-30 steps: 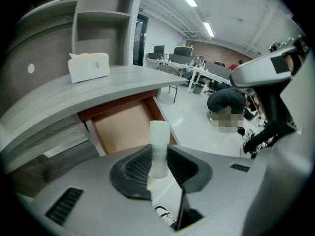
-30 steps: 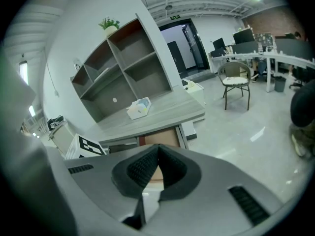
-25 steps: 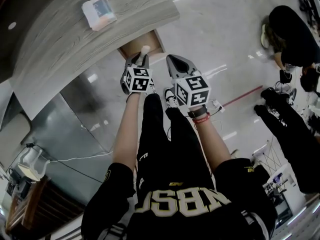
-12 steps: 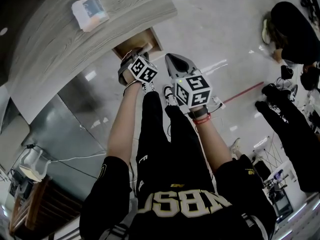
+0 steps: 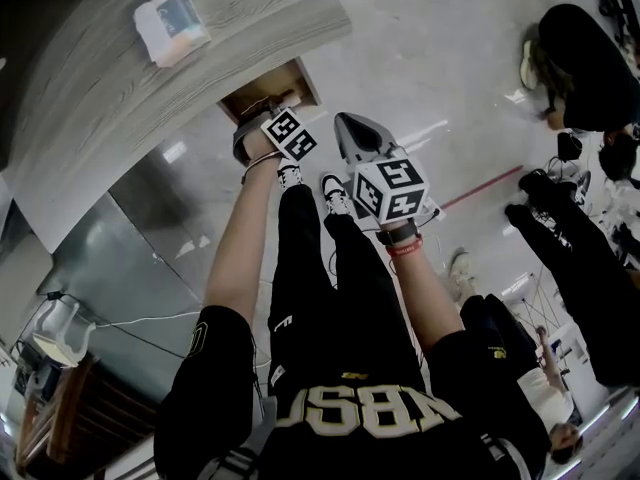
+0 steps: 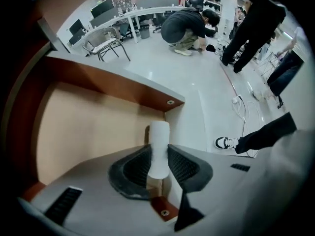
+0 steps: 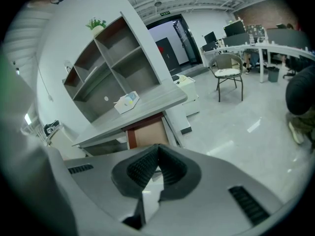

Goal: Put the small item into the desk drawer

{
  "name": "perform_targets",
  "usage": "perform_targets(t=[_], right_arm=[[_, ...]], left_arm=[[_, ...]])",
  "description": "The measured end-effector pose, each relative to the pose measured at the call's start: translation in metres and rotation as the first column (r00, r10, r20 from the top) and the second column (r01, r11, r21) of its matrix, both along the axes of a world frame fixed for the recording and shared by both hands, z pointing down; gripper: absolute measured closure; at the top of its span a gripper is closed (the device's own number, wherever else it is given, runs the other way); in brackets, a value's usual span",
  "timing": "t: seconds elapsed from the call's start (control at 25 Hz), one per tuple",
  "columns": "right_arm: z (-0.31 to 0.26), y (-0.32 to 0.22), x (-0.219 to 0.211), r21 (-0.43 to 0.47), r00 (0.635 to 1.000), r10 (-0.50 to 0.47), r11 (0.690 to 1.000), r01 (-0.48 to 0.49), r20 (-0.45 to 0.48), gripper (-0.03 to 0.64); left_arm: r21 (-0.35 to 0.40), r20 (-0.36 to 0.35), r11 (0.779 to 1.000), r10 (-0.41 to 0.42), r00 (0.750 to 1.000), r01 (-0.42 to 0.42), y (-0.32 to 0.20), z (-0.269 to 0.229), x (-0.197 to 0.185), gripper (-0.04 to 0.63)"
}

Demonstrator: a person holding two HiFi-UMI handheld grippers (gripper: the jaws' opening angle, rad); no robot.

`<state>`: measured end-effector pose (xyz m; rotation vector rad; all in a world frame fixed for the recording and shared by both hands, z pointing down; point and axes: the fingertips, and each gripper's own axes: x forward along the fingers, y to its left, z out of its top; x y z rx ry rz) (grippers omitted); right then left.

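The small item (image 6: 158, 146) is a white cylinder standing upright between the pads of my left gripper (image 6: 158, 157). The jaws are opening, and the pads still touch its sides. It hangs over the open wooden desk drawer (image 6: 88, 127), near the drawer's right corner. In the head view the left gripper (image 5: 258, 110) reaches to the drawer (image 5: 268, 80) under the grey desk top (image 5: 130, 98). My right gripper (image 5: 347, 123) hovers to its right over the floor, shut and empty. In the right gripper view its jaws (image 7: 157, 150) meet at the tips, and the drawer (image 7: 147, 132) shows ahead.
A white-and-blue packet (image 5: 170, 23) lies on the desk top. A shelf unit (image 7: 113, 68) stands behind the desk, and a chair (image 7: 229, 73) farther right. People stand and crouch (image 6: 184, 26) on the glossy floor. Cables (image 6: 241, 107) lie there too.
My left gripper has moved forward from in front of the drawer to over it, carrying the white item, and its marker cube has turned. The right gripper has hardly moved.
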<state>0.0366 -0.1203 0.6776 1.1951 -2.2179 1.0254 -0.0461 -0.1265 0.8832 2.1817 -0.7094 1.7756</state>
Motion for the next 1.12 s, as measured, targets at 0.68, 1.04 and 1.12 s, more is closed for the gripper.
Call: perform_targets(t=[0.68,1.04,1.12], right_arm=[[-0.045,-0.004,0.013,0.056,1.000,0.016,0.998,-0.015,-0.011,0.611],[-0.112,-0.004,0.011,0.154,1.000,-0.005,0.988,0.005,0.000,0.611],[-0.125,-0.001,0.006,0.171,1.000,-0.019,0.985,0.017,0.007,0.611]], left_arm=[[0.054,-0.218,0.964,-0.242,0.945,0.259,-0.001,-0.080,-0.002,0.433],[0.165,-0.400,0.853,-0.401,0.824,0.495,0.001,-0.212,-0.026,0.433],[0.181,-0.441,0.820,-0.426,0.790,0.543,0.007,-0.242,-0.034,0.434]])
